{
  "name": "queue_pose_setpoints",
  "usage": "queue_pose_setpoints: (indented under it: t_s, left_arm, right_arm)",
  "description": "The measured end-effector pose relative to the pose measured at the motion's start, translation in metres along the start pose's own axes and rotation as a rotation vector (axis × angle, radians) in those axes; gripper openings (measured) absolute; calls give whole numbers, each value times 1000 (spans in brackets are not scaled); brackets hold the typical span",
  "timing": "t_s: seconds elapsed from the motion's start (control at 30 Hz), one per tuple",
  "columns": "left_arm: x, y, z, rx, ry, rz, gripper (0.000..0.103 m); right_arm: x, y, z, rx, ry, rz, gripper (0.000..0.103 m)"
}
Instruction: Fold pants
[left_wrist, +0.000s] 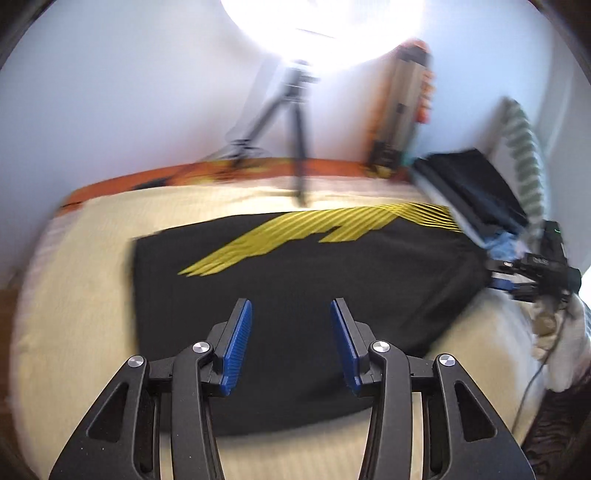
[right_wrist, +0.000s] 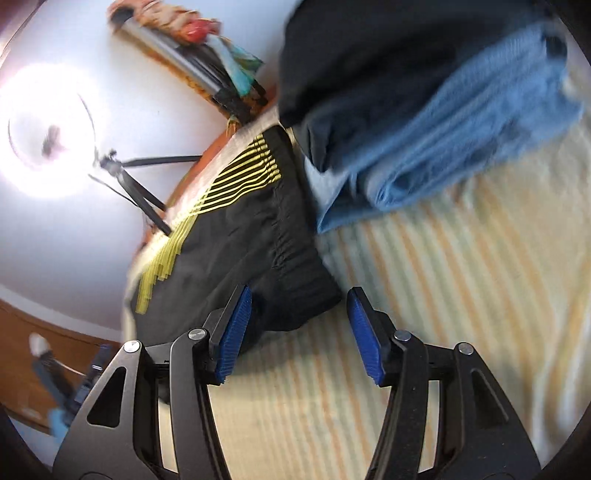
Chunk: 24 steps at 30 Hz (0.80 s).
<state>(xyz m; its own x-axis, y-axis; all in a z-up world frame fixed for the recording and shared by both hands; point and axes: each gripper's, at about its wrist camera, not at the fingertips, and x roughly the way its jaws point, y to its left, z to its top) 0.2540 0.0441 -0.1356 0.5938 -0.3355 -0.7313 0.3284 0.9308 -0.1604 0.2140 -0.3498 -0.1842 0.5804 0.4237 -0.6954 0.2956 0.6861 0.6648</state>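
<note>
Both tongs, left (left_wrist: 291, 343) and right (right_wrist: 299, 332), hang parted and empty over the black shorts (left_wrist: 295, 280); these lie folded flat on the striped bed (right_wrist: 424, 295), seemingly just released.

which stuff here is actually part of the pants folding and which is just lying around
Part of the job:
- black pants with yellow stripes, lying flat on the striped bedspread
- left gripper, open above them
- right gripper, open at the waistband corner

Just lying about:
- pile of dark and blue clothes
- tripod with ring light
</note>
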Motion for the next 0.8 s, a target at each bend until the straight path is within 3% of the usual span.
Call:
queue_pose_setpoints:
  t_s: [0.17, 0.27, 0.3, 0.33, 0.43, 0.47, 0.57, 0.67, 0.8]
  left_arm:
    - [37, -62, 0, 151, 54, -113, 43]
    - [51, -81, -10, 203, 89, -138, 43]
    - [58, -86, -15, 221, 111, -143, 43]
    - [64, -91, -19, 235, 127, -137, 43]
    - [77, -99, -33, 296, 166, -98, 43]
    - [77, -100, -35, 305, 147, -95, 44]
    - [72, -98, -30, 282, 168, -120, 44]
    - [56, -88, -11, 220, 114, -151, 45]
    - [60, -59, 24, 179, 32, -11, 49]
  right_arm:
    - [6, -5, 8, 49, -25, 37, 59]
    - [14, -3, 10, 45, -46, 45, 58]
    - [16, -1, 11, 33, -49, 41, 53]
    - [18, 2, 13, 18, -48, 34, 36]
    - [10, 14, 15, -54, -88, 29, 29]
    - [7, 20, 15, -100, -104, 5, 29]
    - [8, 24, 14, -136, -97, -38, 29]
    - [12, 16, 13, -117, -76, -54, 29]
    - [15, 15, 13, -117, -68, -64, 29]
